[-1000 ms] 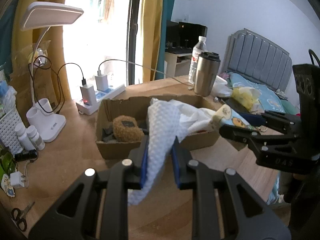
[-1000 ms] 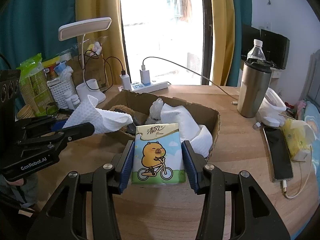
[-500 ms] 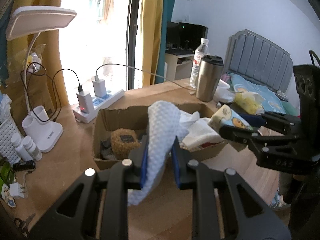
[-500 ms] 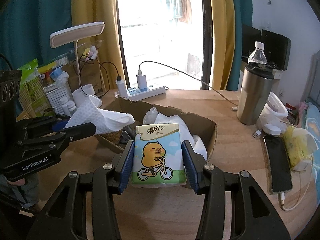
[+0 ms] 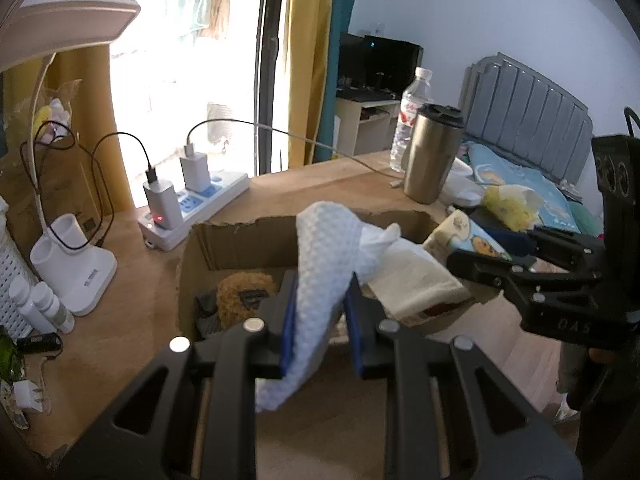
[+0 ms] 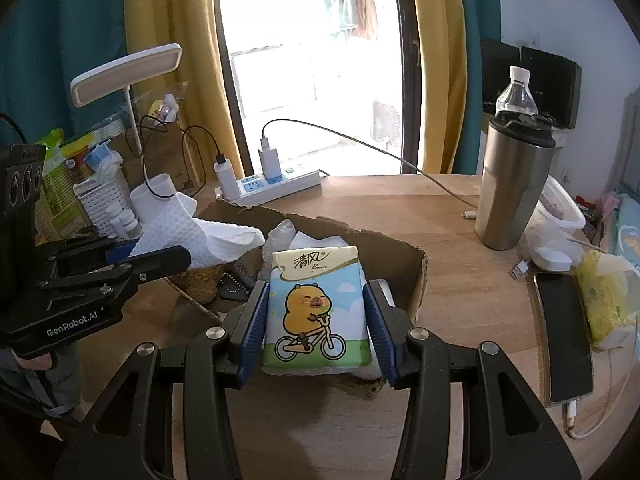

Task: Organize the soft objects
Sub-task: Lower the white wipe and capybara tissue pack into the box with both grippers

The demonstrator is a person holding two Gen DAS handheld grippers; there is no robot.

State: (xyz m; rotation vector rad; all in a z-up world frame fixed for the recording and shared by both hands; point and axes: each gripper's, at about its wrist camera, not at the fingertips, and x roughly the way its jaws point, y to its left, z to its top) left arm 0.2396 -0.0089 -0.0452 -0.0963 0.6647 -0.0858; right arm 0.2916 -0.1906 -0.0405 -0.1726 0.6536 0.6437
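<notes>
My left gripper (image 5: 320, 296) is shut on a white waffle-textured cloth (image 5: 324, 248), which stands up between the blue pads and hangs below them. It hovers over the near wall of an open cardboard box (image 5: 240, 240). My right gripper (image 6: 315, 292) is shut on a tissue pack (image 6: 316, 312) printed with a cartoon animal on a bicycle, held above the box's near right corner (image 6: 416, 280). Inside the box lie a brown plush (image 5: 240, 292) and a folded white towel (image 5: 412, 280). Each gripper shows in the other's view: the left gripper (image 6: 160, 250) and the right gripper (image 5: 480, 256).
Behind the box are a power strip (image 6: 276, 184) with chargers and cables, a white desk lamp (image 5: 68, 264) and a white basket with small bottles (image 6: 108, 204). To the right stand a steel tumbler (image 6: 512, 188), a water bottle (image 6: 516, 92), a phone (image 6: 564, 328) and a yellow tissue pack (image 6: 604, 300).
Both grippers have moved forward toward the box with their loads, so the box sits lower and nearer under the fingers. Both grips look the same.
</notes>
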